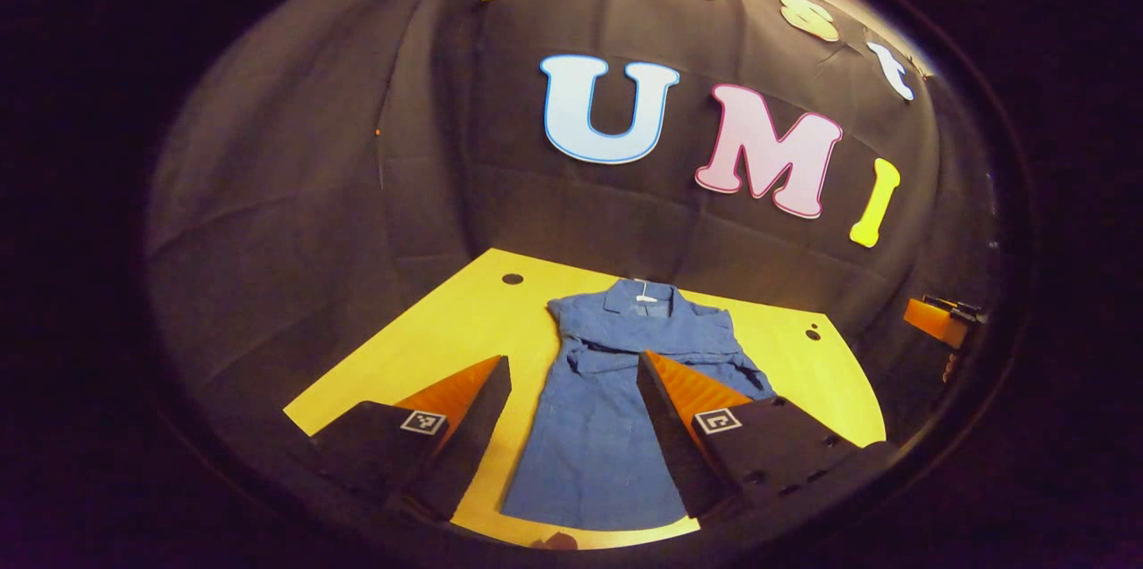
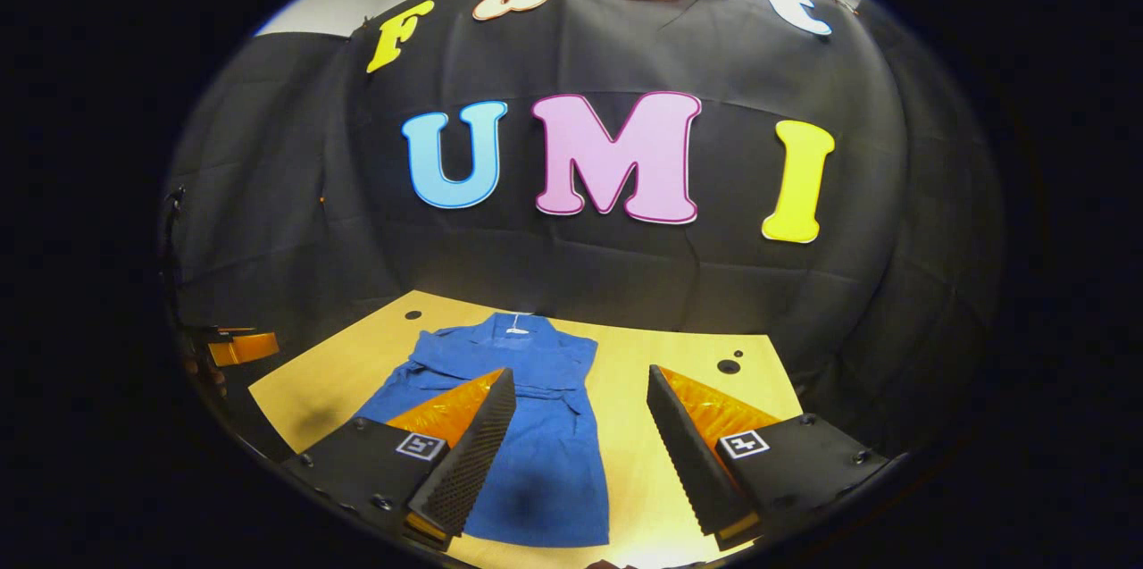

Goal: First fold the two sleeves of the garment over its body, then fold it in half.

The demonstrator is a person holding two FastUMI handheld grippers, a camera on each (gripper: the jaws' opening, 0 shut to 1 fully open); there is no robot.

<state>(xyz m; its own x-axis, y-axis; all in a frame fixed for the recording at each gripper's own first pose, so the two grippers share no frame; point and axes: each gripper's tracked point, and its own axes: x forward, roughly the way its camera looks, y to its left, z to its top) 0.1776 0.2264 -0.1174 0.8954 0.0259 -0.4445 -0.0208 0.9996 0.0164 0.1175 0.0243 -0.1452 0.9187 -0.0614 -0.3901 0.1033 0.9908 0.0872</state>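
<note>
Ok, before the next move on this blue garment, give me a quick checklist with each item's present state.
1. Both sleeves folded across the blue garment: ok, they lie over the chest.
2. Half fold done: not ok, hem and collar lie at opposite ends.
3. Left gripper open and empty: ok.
4. Right gripper open and empty: ok.
5. Garment flat on the yellow table: ok.
6. Grippers touching the hem: cannot tell.
</note>
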